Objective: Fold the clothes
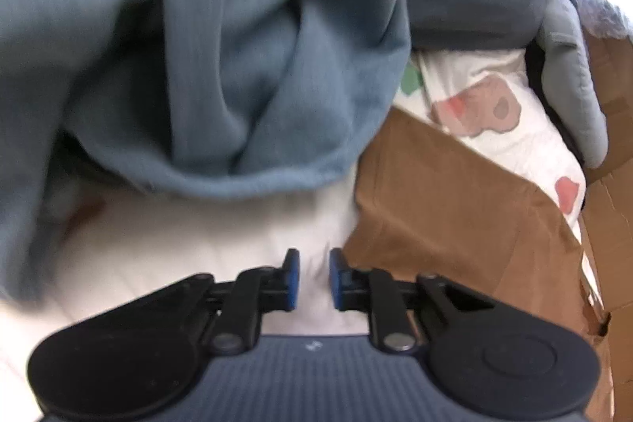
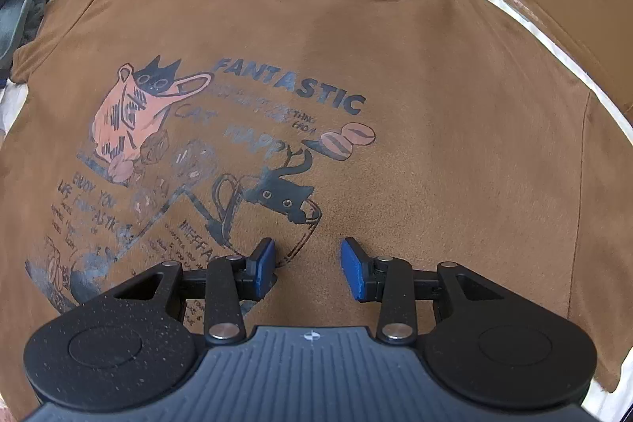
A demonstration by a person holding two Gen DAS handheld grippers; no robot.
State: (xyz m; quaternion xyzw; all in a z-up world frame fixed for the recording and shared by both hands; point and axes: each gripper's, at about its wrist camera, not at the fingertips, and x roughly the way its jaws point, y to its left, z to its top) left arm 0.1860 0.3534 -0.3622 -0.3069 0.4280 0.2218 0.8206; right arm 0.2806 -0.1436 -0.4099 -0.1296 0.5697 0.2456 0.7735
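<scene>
Right hand-held gripper (image 2: 308, 269): jaws parted, empty, over the printed front of a brown T-shirt (image 2: 435, 113) spread flat on the white sheet (image 2: 526, 22). Left hand-held gripper (image 1: 314, 279): narrow gap, nothing between the pads, over the sheet beside the T-shirt; blue-grey garment (image 1: 221, 58) bunched beyond it.

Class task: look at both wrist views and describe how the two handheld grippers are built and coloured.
The left gripper and right gripper match: matte black linkage arms with silver pivot pins, blue pads on the jaws, round black housings on either side, and a ribbed dark grey body with a small white mark at its centre.
</scene>
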